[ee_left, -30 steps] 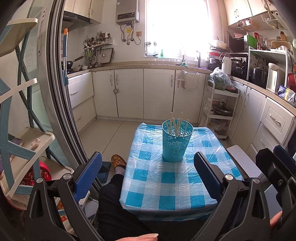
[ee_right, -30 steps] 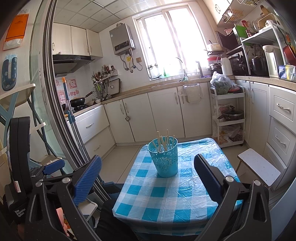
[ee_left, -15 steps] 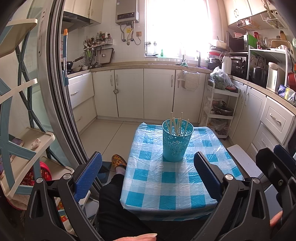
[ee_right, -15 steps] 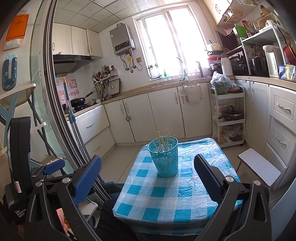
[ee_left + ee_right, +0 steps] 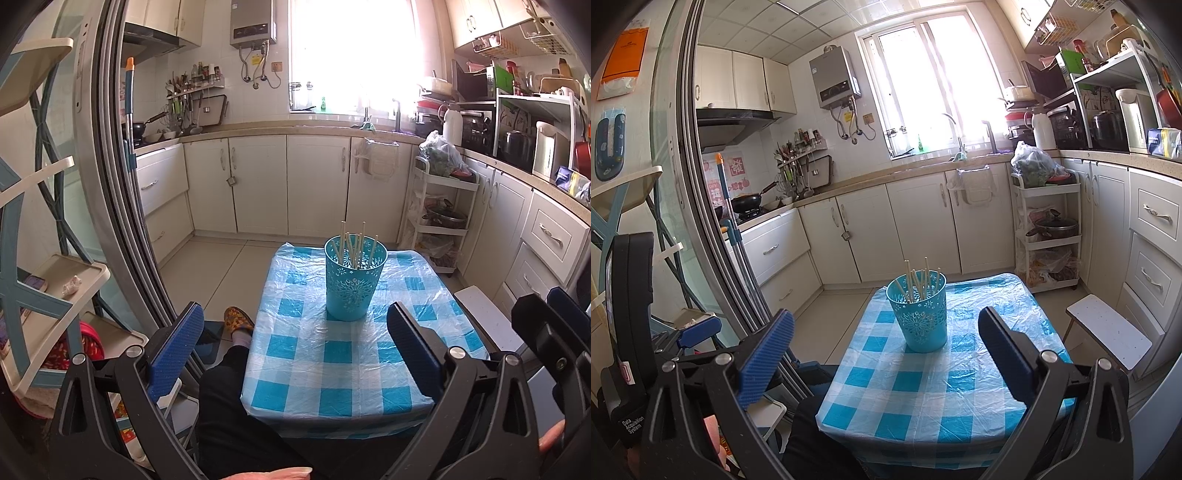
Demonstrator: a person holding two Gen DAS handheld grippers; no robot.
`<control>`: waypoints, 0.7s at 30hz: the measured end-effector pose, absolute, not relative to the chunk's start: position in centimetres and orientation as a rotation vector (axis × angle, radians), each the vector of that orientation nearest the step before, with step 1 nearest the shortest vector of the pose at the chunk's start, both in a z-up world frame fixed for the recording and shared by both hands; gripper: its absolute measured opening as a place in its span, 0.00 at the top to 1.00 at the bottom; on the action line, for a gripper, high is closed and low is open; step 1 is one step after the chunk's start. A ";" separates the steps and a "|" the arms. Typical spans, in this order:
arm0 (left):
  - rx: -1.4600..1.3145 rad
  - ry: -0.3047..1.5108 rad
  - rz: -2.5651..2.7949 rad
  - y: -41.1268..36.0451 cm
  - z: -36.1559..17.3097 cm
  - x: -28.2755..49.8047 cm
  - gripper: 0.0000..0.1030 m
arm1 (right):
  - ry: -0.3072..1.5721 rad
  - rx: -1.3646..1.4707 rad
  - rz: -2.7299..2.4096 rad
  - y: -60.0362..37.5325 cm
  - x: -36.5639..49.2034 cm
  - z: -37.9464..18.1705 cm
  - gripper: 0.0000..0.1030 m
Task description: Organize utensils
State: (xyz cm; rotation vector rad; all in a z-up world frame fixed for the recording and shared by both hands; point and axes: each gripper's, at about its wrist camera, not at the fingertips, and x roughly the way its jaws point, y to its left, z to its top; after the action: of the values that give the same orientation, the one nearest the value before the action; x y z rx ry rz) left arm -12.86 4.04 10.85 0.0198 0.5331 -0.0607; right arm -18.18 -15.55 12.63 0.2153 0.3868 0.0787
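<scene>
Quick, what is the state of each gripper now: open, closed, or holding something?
Left gripper: open, holding nothing, short of the blue holder of chopsticks.
Right gripper: open, holding nothing.

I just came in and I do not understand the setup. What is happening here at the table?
A seated person holds two tongs above the near edge of a small checkered table. Both the left tongs and right tongs are open and empty. A blue cup with chopsticks stands on the table, untouched.
</scene>
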 end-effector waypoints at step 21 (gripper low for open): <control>0.024 0.527 -0.116 4.2 10.2 -12.5 0.07 | 0.388 0.228 0.052 -16.1 -18.1 11.8 0.07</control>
State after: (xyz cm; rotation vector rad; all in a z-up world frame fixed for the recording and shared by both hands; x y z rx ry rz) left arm -12.50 4.21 10.15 0.0242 0.5268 -0.1164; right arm -18.09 -16.13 11.76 0.2278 0.3879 0.0523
